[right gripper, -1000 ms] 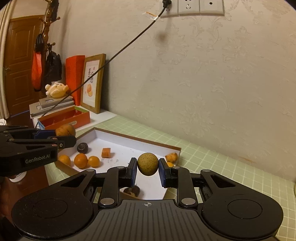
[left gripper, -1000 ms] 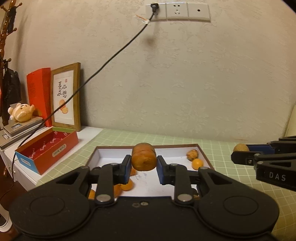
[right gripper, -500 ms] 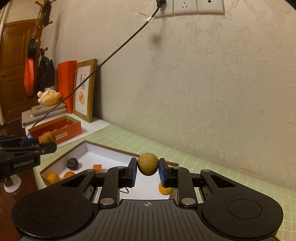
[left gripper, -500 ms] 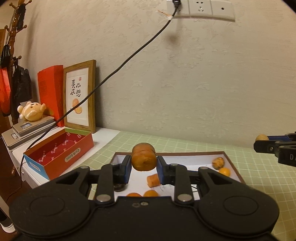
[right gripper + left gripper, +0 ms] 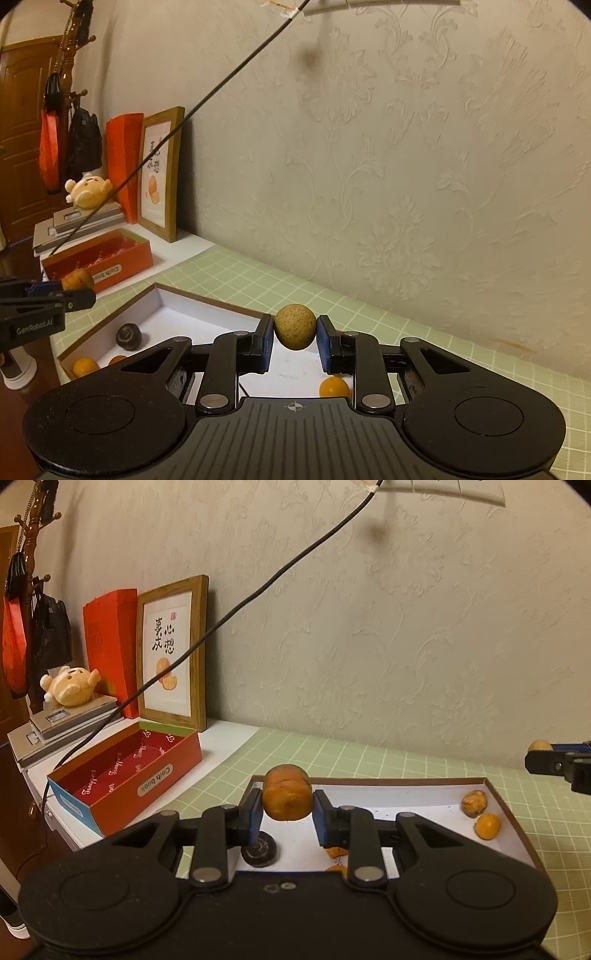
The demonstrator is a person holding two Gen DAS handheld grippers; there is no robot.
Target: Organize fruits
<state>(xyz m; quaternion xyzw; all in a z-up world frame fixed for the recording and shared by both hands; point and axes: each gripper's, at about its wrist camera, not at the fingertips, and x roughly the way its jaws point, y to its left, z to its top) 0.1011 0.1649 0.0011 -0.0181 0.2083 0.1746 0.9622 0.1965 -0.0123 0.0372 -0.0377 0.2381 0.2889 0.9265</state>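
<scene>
Fruit sits in both grippers above the white tray [image 5: 504, 805]: the left gripper [image 5: 287, 808] is clamped on an orange-brown chunk [image 5: 287, 797], the right gripper [image 5: 294, 332] on a speckled tan ball [image 5: 294, 326]. Inside the tray lie small oranges [image 5: 487, 826], a dark round piece [image 5: 128, 336] and, perhaps, a walnut [image 5: 474, 802].

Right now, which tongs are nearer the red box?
Left. The left tongs hang just right of the red box; the right tongs sit farther right, over the tray's far side.
</scene>
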